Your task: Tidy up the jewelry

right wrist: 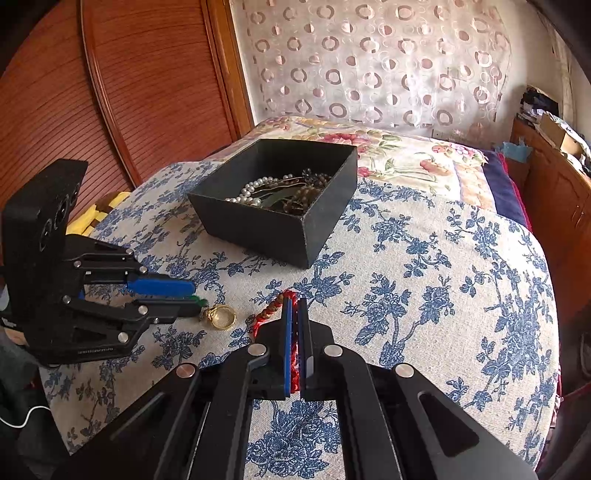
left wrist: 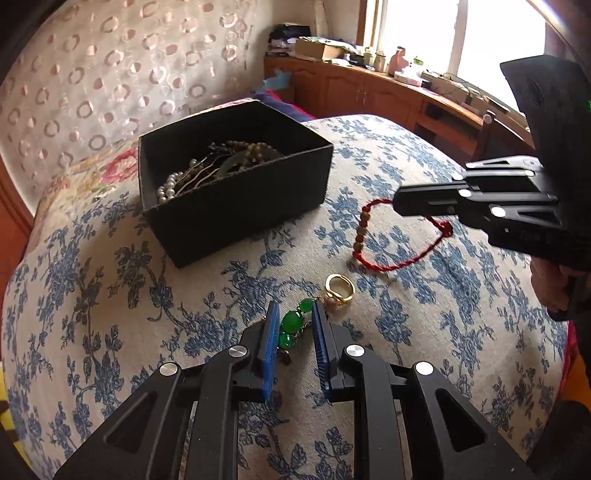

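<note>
Tools [left wrist: 294,317] [right wrist: 294,314] around green beads [left wrist: 291,321], red cord [right wrist: 294,354]

You have a bed cover [right wrist: 424,280] printed with blue flowers, and a floral quilt [right wrist: 406,155] in pink and green lying along its far edge with a dark blue and red cushion [right wrist: 506,188] at the far right corner. Behind the far edge you see a ring-patterned curtain [right wrist: 369,62] and a reddish wooden panel [right wrist: 147,81]. To your right runs a wooden cabinet [left wrist: 369,92] under a window [left wrist: 424,33], its top crowded with a cardboard box [left wrist: 317,48] and small items too blurred to name.
</note>
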### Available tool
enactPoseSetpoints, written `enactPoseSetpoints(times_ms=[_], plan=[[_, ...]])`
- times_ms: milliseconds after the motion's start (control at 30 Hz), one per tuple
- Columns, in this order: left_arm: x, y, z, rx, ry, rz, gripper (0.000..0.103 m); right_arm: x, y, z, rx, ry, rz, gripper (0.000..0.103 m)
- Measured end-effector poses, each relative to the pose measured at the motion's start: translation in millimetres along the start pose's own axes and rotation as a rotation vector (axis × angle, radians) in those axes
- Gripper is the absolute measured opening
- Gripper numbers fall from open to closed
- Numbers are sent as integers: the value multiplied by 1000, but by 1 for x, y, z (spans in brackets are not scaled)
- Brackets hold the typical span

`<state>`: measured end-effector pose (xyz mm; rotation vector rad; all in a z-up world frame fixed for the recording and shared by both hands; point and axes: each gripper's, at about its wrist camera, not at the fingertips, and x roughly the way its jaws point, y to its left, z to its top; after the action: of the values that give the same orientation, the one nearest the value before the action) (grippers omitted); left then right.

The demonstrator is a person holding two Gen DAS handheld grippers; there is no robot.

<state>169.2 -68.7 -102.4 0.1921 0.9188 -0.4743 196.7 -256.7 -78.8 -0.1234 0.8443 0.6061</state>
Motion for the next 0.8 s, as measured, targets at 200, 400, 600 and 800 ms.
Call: enactPoseSetpoints(times_ms=[200,400,600,800], plan=[[-2,3,2,-21,-17,-15,5,3,-1,-1,5,6,0,3],[-20,17,10,-72,-66,-26,0,-2,-5,5,2,-7,-9,3],[-17,16,8,-71,-41,-42,0,-1,-4,8,0,-13,-7,3],[0,10,3,-42,11,-38,6,1,-5,4,6,-5,-7,3]])
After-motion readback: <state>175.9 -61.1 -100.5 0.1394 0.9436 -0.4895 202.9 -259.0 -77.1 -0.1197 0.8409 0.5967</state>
